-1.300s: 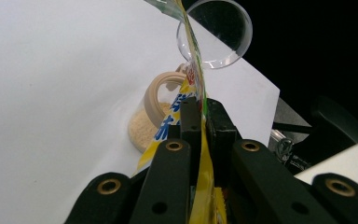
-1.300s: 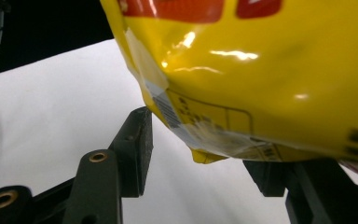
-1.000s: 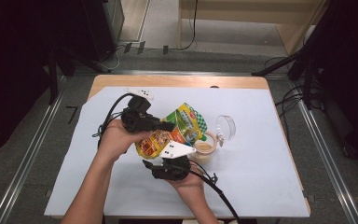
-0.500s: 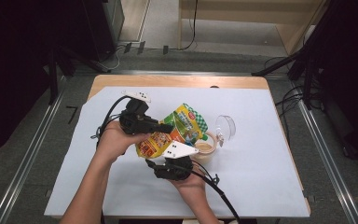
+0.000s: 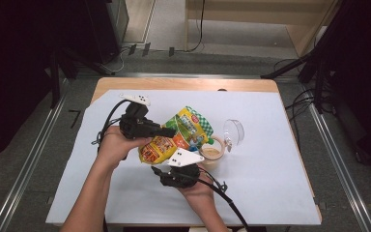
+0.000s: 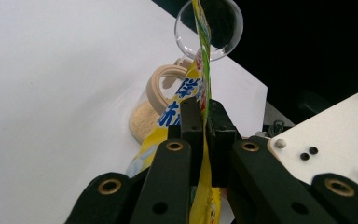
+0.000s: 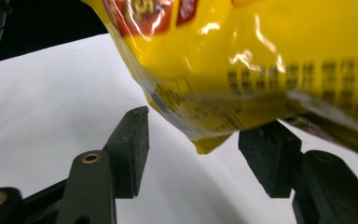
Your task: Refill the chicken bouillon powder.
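Little has changed: your left gripper [image 6: 205, 122] stays clenched on the pouch [image 5: 174, 137] above the jar [image 5: 211, 153]; right gripper [image 7: 193, 154] jaws released beneath the pouch, so pouring continues

The yellow snack bag [image 6: 200, 112] carries large blue Chinese characters on its front in the left gripper view, cut off at the fold and not readable whole. In the right gripper view the bag's back [image 7: 261, 70] shows rows of small dark print, too blurred to read.
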